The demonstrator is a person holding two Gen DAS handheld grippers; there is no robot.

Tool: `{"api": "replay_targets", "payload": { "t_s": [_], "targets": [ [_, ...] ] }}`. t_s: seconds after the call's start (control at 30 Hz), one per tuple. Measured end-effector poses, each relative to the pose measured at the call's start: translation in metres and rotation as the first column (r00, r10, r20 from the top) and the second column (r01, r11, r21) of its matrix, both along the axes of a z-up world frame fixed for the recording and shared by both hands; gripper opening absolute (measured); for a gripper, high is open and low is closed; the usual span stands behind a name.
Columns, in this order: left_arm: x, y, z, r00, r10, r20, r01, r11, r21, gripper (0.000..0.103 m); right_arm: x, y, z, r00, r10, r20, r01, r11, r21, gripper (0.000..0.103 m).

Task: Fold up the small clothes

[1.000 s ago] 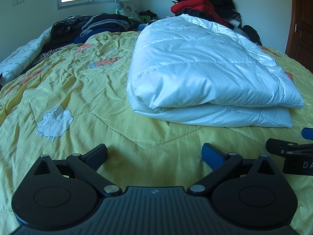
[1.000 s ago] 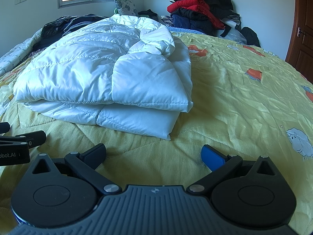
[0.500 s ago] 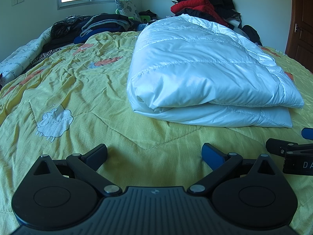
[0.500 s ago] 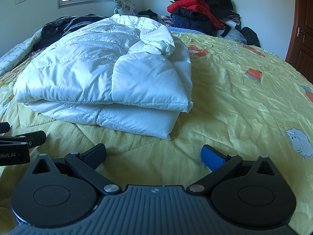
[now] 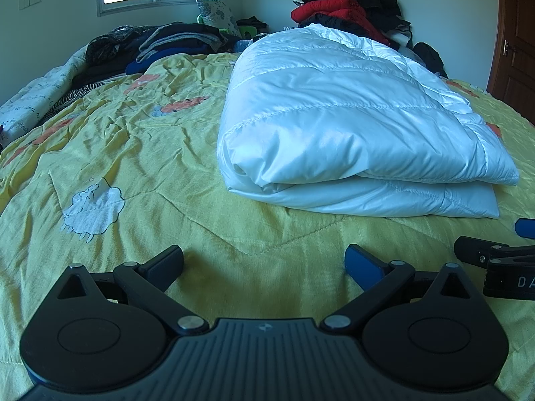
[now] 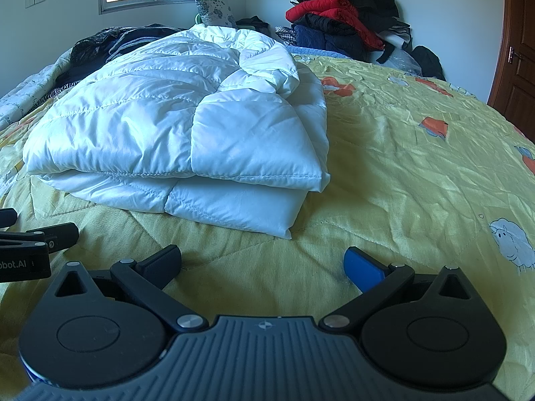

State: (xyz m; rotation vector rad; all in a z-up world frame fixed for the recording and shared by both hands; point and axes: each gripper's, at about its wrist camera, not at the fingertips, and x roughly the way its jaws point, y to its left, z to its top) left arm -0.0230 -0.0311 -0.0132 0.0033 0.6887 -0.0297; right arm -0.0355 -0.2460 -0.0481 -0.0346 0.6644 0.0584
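Observation:
A white puffy quilted jacket (image 5: pixel 351 127) lies folded in layers on the yellow bedspread (image 5: pixel 140 153); the right wrist view shows the same jacket (image 6: pixel 174 133) left of centre. My left gripper (image 5: pixel 264 262) rests open on the bedspread just in front of the jacket's near left corner, with nothing between its fingers. My right gripper (image 6: pixel 262 262) stands open too, a short way before the jacket's near right corner. Each gripper shows at the edge of the other's view, the right gripper (image 5: pixel 495 254) and the left gripper (image 6: pixel 30 244).
Dark folded clothes (image 5: pixel 174 43) pile up at the bed's far left under a window. A heap of red and black jackets (image 6: pixel 341 23) sits at the far right. A brown door (image 6: pixel 515 43) stands at the right. The bedspread (image 6: pixel 418 167) stretches right of the jacket.

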Motion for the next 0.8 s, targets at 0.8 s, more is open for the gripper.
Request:
{"api": "replay_targets", "payload": {
  "t_s": [0.8],
  "targets": [
    [0.002, 0.0012, 0.0004, 1.0, -0.005, -0.002, 0.005, 1.0, 0.0, 0.103, -0.0001, 0.0, 0.0001, 1.0, 0.0, 0.0, 0.0, 1.0, 0.0, 0.102]
  ]
}}
